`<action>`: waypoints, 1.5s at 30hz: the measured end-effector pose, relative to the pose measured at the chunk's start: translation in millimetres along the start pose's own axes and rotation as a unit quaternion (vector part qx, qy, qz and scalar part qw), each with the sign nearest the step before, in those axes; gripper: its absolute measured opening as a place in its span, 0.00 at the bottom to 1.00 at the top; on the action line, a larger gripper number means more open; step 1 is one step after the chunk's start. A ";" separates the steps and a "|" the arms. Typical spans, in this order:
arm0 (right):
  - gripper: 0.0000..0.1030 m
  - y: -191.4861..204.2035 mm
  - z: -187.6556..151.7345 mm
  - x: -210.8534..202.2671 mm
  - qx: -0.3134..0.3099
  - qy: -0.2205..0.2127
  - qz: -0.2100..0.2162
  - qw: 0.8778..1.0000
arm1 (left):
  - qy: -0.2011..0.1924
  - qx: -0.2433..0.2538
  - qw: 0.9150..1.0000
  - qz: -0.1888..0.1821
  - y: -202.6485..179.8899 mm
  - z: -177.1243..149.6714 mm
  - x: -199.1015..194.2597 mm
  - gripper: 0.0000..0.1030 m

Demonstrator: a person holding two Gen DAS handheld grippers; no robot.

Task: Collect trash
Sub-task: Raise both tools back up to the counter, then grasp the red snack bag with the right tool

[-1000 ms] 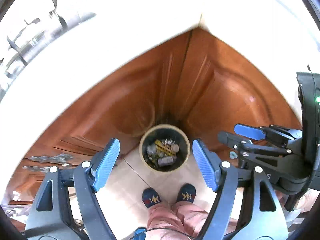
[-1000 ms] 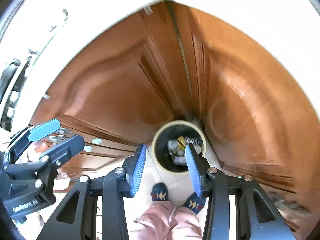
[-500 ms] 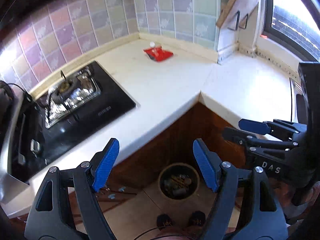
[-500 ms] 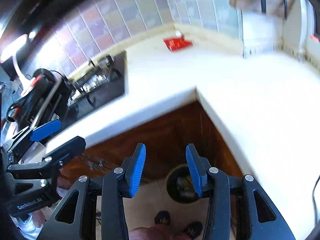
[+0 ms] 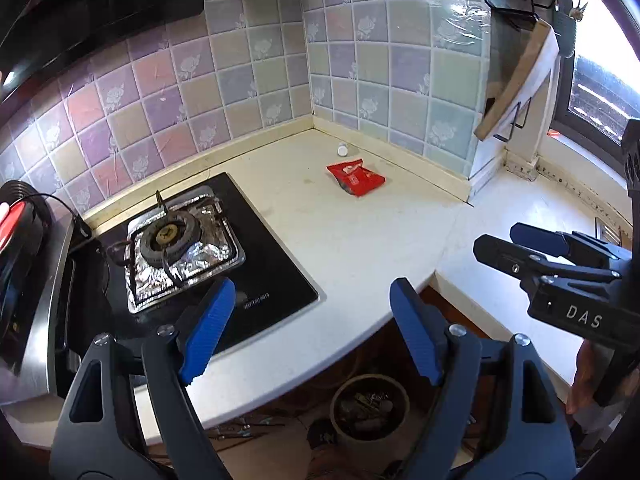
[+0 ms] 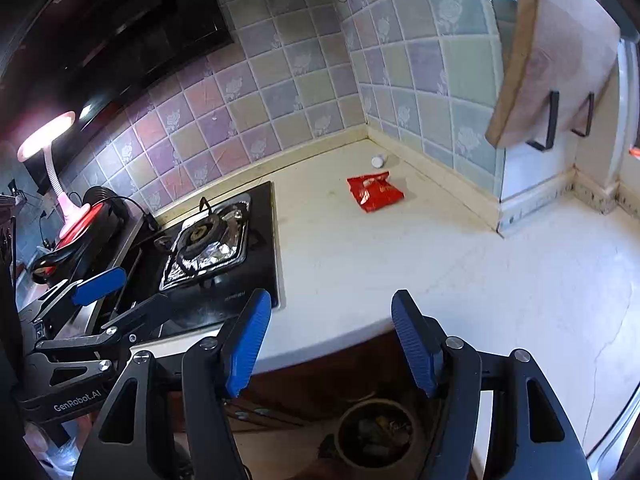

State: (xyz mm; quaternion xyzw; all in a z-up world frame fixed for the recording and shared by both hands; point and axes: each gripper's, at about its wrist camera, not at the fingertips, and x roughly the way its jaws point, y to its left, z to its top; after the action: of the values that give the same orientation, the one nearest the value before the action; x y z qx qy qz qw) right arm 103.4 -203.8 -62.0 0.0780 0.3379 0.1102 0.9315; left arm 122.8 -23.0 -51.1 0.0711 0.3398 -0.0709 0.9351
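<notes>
We are holding the left gripper (image 5: 312,328) released and the right gripper (image 6: 330,336) just widening, both empty — red wrapper (image 5: 355,178) lying at twelve o'clock on the counter (image 5: 360,248).

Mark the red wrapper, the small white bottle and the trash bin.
red wrapper (image 5: 355,177), left wrist view, middle of the packet's flat face.
small white bottle (image 5: 343,149), left wrist view, its round white end.
trash bin (image 6: 347,413), right wrist view, left part of the rim.
</notes>
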 end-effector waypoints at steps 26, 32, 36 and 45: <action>0.75 -53.1 200.8 332.1 0.007 0.103 -0.123 0.987 | 0.092 0.032 0.990 -0.099 69.4 175.0 318.8 0.76; 0.75 -81.9 198.8 391.0 0.026 0.143 -0.119 0.982 | 0.102 0.047 0.989 -0.094 69.0 182.7 356.3 0.76; 0.75 -84.3 191.9 415.6 0.009 0.160 -0.120 0.980 | 0.106 0.046 0.989 -0.093 70.8 187.7 369.7 0.76; 0.52 -84.9 177.2 444.0 0.002 0.179 -0.111 0.978 | 0.116 0.056 0.987 -0.092 64.5 186.9 380.0 0.76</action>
State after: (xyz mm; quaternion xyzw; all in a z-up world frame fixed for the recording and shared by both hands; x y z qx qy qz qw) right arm 562.8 -183.6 -217.9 0.0208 0.5061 0.0180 0.8620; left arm 539.7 -25.7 -149.1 0.0992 0.4463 -0.1666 0.8736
